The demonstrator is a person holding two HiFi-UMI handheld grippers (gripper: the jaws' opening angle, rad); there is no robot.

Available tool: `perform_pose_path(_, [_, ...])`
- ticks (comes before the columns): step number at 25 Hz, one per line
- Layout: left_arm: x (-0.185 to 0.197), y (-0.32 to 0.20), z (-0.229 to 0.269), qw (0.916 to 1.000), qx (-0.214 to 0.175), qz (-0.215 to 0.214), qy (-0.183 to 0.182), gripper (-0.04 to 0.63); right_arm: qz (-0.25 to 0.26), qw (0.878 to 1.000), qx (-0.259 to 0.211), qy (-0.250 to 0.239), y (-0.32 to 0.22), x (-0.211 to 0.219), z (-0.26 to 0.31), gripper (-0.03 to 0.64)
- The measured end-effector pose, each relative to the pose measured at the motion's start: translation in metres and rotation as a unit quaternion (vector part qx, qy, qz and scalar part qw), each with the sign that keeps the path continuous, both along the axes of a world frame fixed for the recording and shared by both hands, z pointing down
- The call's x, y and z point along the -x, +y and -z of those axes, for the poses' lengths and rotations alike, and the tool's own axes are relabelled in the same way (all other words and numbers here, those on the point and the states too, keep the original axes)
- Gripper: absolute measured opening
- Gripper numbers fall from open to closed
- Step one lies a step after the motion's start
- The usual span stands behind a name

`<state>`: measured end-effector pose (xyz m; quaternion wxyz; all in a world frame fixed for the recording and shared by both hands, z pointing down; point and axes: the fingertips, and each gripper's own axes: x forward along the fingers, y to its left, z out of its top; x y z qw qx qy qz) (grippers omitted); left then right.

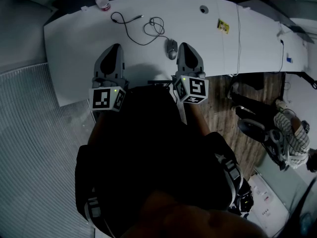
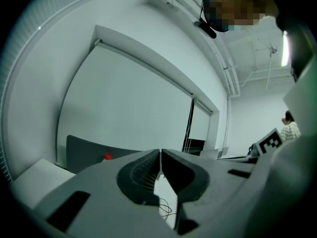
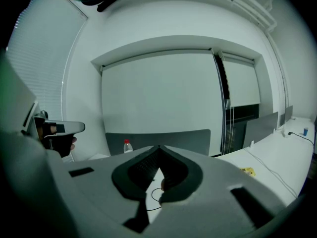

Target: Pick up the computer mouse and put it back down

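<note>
There are two grippers, and both are held over the near part of the white bench (image 1: pixel 74 53). The left gripper (image 1: pixel 116 47) has its jaws closed, tip against tip, with nothing held between them. The right gripper (image 1: pixel 186 45) also has its jaws closed on nothing. Each gripper carries one marker cube with a small green light. There is one computer mouse (image 1: pixel 171 48). It lies flat on the bench, just beside the tip of the right gripper on its left side, and well apart from the left gripper. I cannot tell whether the gripper touches it. One thin black cable (image 1: pixel 155 26) goes from the mouse away from the person, makes some loops on the far side of the mouse, then runs left and ends free on the bench. One bottle with a red cap (image 1: pixel 102 0) stands at the far left corner. One small yellow tag (image 1: pixel 223 26) lies to the right, and beside it one thin white cable (image 1: pixel 238 38) crosses the bench from the far edge to the near edge. The dark body of the person covers the near edge of the bench behind the grippers. On the floor at the right is another person in a striped sleeve (image 1: pixel 292 133).
</note>
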<state>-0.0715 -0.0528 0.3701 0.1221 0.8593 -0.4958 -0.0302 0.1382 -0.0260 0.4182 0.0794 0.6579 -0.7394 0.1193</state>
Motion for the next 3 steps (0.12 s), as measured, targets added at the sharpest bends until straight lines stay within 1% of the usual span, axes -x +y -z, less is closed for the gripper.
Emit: perform_pose_path(3, [-0.0001,0.0002,-0.0001,1.0,0.0,0.0,0.0,0.011,0.001,1.0,0.001,-0.004,0.0006,0.0009,-0.0009,0.0])
